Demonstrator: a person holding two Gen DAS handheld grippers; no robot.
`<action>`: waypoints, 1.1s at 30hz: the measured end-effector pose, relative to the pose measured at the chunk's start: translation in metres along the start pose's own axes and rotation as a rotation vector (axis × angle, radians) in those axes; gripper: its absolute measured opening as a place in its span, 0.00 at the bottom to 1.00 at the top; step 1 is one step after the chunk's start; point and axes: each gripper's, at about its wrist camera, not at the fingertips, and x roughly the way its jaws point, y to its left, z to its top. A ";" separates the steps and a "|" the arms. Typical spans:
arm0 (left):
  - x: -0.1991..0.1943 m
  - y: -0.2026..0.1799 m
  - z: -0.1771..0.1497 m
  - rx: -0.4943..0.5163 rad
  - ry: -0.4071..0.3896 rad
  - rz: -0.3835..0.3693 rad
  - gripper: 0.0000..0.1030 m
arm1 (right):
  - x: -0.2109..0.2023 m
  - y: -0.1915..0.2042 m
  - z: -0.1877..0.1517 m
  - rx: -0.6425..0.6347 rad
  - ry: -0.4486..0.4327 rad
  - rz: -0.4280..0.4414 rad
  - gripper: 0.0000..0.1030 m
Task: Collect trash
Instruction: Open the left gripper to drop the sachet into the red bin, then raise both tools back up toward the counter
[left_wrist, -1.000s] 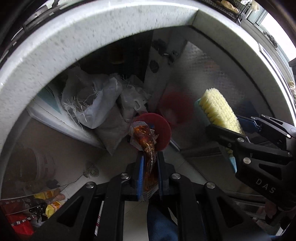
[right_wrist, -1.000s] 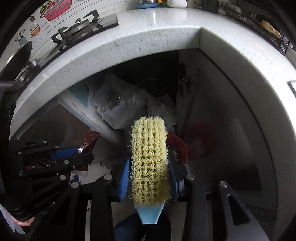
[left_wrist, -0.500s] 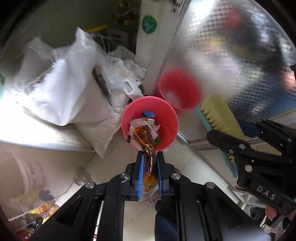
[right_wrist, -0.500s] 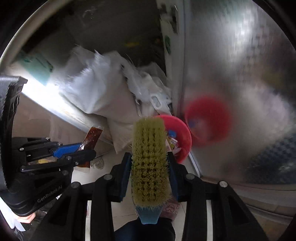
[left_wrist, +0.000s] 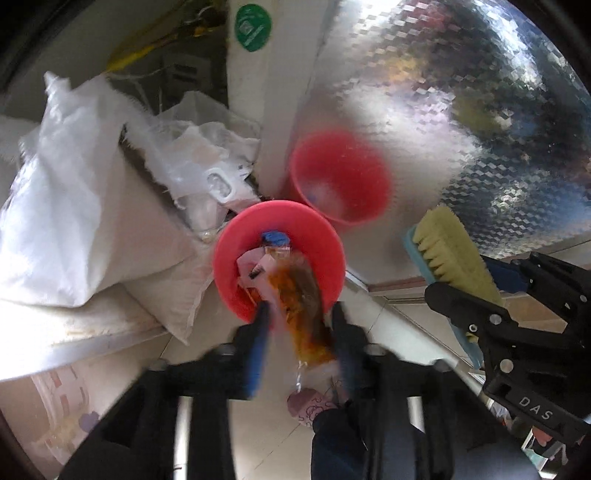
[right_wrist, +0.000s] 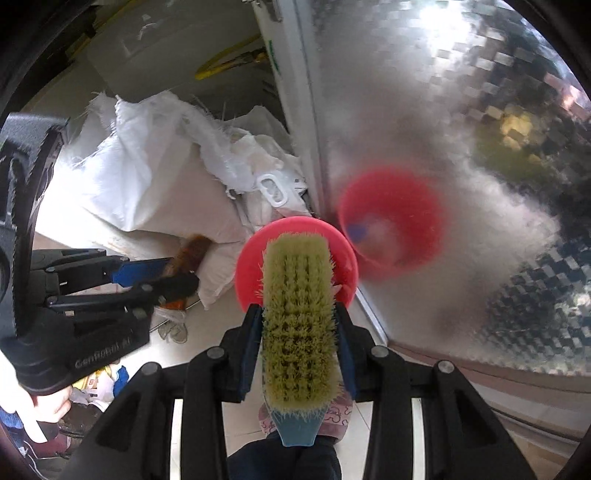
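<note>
Hovering steeply over a small red waste bin (left_wrist: 236, 258) on the tiled floor, the left tongs (left_wrist: 297, 325) are opening around a crumpled orange-brown snack wrapper (left_wrist: 304, 310), which hangs between the blue pads (left_wrist: 258, 347) with its upper end already over the bin's mouth; the pads look to have come off it, and the blur suggests it is slipping free. The placement makes sense for collecting trash: the wrapper is held directly above the opening so that it will probably fall in with the pink paper (left_wrist: 251, 264) and blue scrap (left_wrist: 275, 236) already inside. The right tongs (right_wrist: 299, 332) are partly closed on a scrubbing brush (right_wrist: 297, 314) with yellow bristles and a pale blue back, gripping it by its long sides, bristles toward the camera, and held just beside the bin rather than over it, seemingly parked out of the way. The bin stands against a shiny embossed metal panel (left_wrist: 461, 129), which shows a blurred red reflection of it. White woven sacks (left_wrist: 74, 206) and a clear plastic bag (left_wrist: 199, 162) are piled close on the bin's other side. A pink slipper (left_wrist: 308, 404) and dark trouser leg of the person show below.
</note>
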 end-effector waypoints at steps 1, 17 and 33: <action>0.001 -0.001 0.001 0.004 -0.001 0.001 0.41 | 0.000 -0.001 0.000 0.003 0.002 0.000 0.34; 0.008 0.020 -0.012 -0.096 0.021 0.070 0.44 | 0.008 0.009 0.002 -0.091 0.036 0.004 0.35; 0.003 0.051 -0.023 -0.262 0.012 0.092 0.44 | 0.020 0.029 0.020 -0.238 0.026 0.028 0.35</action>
